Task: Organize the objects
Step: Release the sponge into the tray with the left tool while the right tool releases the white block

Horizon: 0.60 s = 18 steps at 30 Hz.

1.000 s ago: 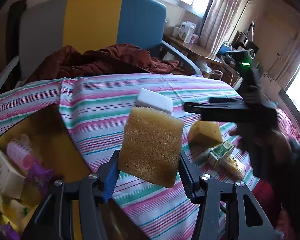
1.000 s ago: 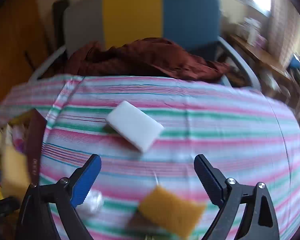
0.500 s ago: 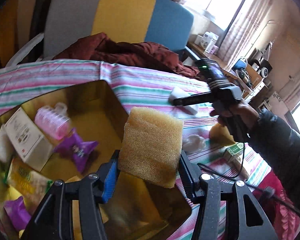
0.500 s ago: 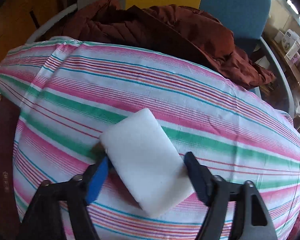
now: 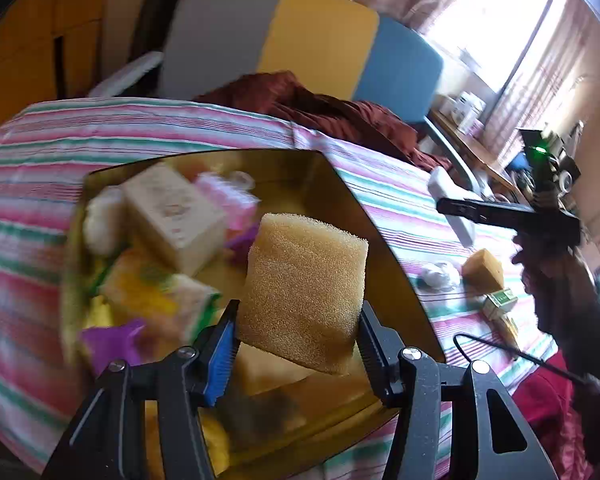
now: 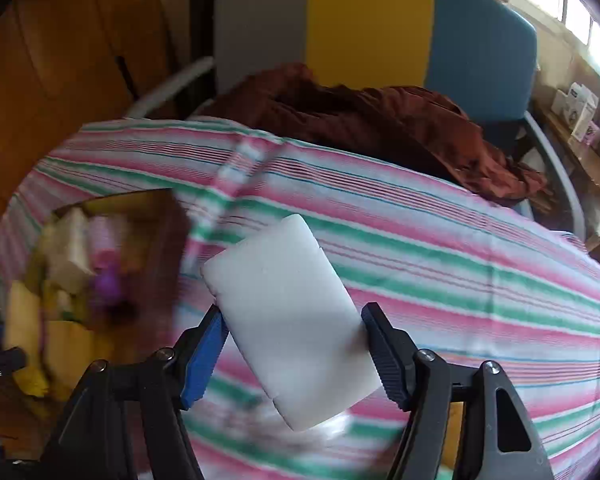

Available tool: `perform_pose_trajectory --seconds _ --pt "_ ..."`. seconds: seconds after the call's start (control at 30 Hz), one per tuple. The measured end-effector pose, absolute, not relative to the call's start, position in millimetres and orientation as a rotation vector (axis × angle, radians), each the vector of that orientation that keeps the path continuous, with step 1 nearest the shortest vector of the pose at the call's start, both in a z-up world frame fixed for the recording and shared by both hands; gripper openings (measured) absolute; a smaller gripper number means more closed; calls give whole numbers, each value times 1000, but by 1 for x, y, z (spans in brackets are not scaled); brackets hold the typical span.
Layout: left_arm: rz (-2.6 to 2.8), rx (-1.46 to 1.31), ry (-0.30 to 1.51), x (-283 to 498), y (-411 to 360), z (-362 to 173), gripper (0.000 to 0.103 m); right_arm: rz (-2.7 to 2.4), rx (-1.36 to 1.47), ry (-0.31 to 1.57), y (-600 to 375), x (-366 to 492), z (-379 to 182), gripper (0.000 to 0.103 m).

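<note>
Your two claws work over a surface (image 6: 440,240) draped in a pink, green and white striped cloth, with a grey, yellow and blue chair back (image 6: 372,20) and a heap of dark red fabric (image 6: 380,120) beyond the fingertips in both views.

A gold tin (image 5: 340,184) sits directly beneath and ahead of your left claw (image 5: 296,340); in the right wrist view the same tin (image 6: 156,204) lies off to the left of your right claw (image 6: 296,352), blurred. Inside it, ahead and left of the left claw's tips, are a cream carton (image 5: 176,216), a yellow and green packet (image 5: 160,296), a pink item and purple wrappers, all smeared.

Your left claw is clamped on a tan sponge (image 5: 304,296), held upright over the tin's near side.

Your right claw has just been closing and now grips a white foam block (image 6: 292,320) between its pads, the block tilted and lifted clear of the cloth. From the left wrist view, that claw (image 5: 456,216) is far to the right, the white block caught at its tip.

Below it on the cloth rest a second tan sponge (image 5: 484,270), a crumpled clear wrapper (image 5: 438,274) just beside it, and a small green box (image 5: 500,302) nearer you.
</note>
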State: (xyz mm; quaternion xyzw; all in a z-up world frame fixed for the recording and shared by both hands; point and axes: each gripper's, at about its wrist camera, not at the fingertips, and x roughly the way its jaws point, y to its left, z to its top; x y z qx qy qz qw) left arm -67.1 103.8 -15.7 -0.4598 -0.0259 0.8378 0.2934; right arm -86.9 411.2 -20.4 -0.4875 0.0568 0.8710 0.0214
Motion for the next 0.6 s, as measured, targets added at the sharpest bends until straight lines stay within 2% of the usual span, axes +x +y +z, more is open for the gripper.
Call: perform_pose_trajectory --seconds 0.2,0.3,0.4,0.47,0.53,0.6 --pt "2323 -1182 -113 -62 66 -3 55 2832 -1543 290 334 -65 -13 69" --pt "2365 -1155 -119 -61 53 -1 57 2865 -1615 314 296 -56 -21 73" --pt "2402 -1156 -98 -66 46 -5 69 2859 -1680 320 269 -51 -34 82" --pt "2441 -1164 -110 -66 38 -8 77 2851 -1712 298 255 -45 -41 84" --pt "2438 -1169 -145 -64 31 -10 83 2854 -1718 293 245 -38 -44 89" --pt "2446 -1172 -156 -60 25 -12 84 2850 -1714 312 241 -31 -47 90"
